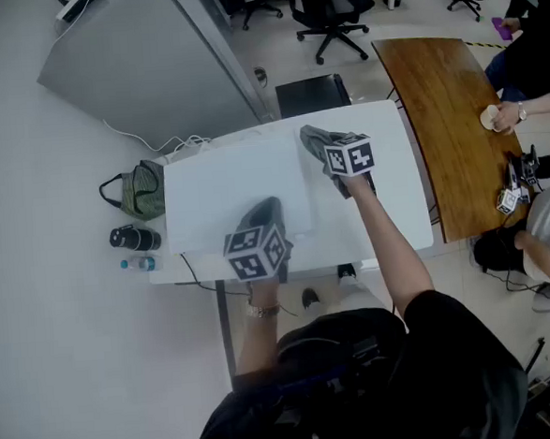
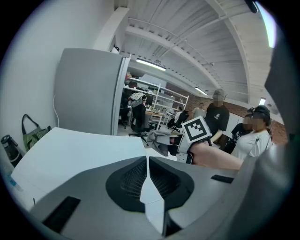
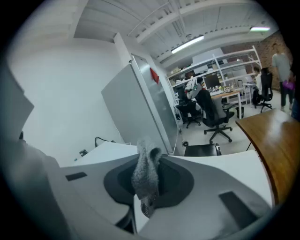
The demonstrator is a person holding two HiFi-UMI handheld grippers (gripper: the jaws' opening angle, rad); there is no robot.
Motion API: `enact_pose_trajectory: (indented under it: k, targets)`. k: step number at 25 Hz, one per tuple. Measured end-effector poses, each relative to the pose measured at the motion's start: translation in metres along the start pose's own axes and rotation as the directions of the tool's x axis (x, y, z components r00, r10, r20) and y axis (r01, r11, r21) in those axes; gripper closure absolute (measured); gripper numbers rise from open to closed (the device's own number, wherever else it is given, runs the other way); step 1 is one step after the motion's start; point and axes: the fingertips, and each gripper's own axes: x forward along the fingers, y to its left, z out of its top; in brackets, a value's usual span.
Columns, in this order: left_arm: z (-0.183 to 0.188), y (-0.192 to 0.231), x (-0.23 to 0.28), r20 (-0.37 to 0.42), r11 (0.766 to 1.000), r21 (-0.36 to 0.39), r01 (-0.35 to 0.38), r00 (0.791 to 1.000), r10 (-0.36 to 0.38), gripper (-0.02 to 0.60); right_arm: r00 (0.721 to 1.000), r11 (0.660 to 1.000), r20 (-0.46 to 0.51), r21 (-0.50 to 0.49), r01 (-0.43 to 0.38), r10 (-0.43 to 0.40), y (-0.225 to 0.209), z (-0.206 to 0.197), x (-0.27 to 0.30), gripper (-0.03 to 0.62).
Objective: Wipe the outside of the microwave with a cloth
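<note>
Grey cloth (image 3: 145, 177) is clamped tight in the right gripper (image 3: 146, 159).
The left gripper (image 2: 148, 164) jaws are brought together, empty, over the white top (image 1: 207, 186).

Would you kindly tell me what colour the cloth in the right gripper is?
The cloth is plain grey, seen best in the right gripper view.

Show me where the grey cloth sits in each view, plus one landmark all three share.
Head view: cloth, upper centre.
Left gripper view: cloth, mid-frame, beyond the shut jaws.
Right gripper view: cloth, low centre, pinched between the jaws.
Shared landmark: the tall grey panel.
</note>
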Motion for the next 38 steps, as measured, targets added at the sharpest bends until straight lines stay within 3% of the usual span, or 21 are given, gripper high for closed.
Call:
enact_pose_trajectory:
  k: [7, 15, 19, 26, 33, 38]
  targets:
    - [0.003, 0.020, -0.002, 0.027, 0.994, -0.069, -0.082, 0.996, 0.084, 0.578, 0.994, 0.997, -0.081, 0.017, -0.077, 0.079, -0.013, -0.028, 0.045, 0.557]
    - [0.002, 0.040, -0.009, 0.015, 0.987, -0.074, -0.142, 0.990, 0.143, 0.578, 0.976, 0.999, -0.217, 0.034, -0.001, 0.008, -0.048, -0.075, 0.084, 0.559]
    - [0.000, 0.050, -0.009, -0.014, 0.983, -0.083, -0.165, 0.986, 0.164, 0.578, 0.953, 0.999, -0.302, 0.037, 0.002, 0.009, -0.066, -0.107, 0.106, 0.559]
    - [-0.005, 0.059, -0.014, -0.031, 0.978, -0.086, -0.191, 0.981, 0.189, 0.578, 0.902, 0.998, -0.427, -0.032, 0.058, -0.066, -0.088, -0.156, 0.127, 0.560]
    - [-0.012, 0.060, -0.019, -0.048, 0.979, -0.077, -0.187, 0.982, 0.184, 0.578, 0.867, 0.994, -0.488, -0.044, 0.096, -0.106, -0.099, -0.187, 0.137, 0.559]
    - [-0.012, 0.062, -0.021, -0.051, 0.980, -0.066, -0.186, 0.982, 0.182, 0.578, 0.881, 0.989, -0.450, -0.105, 0.108, -0.144, -0.097, -0.165, 0.120, 0.559]
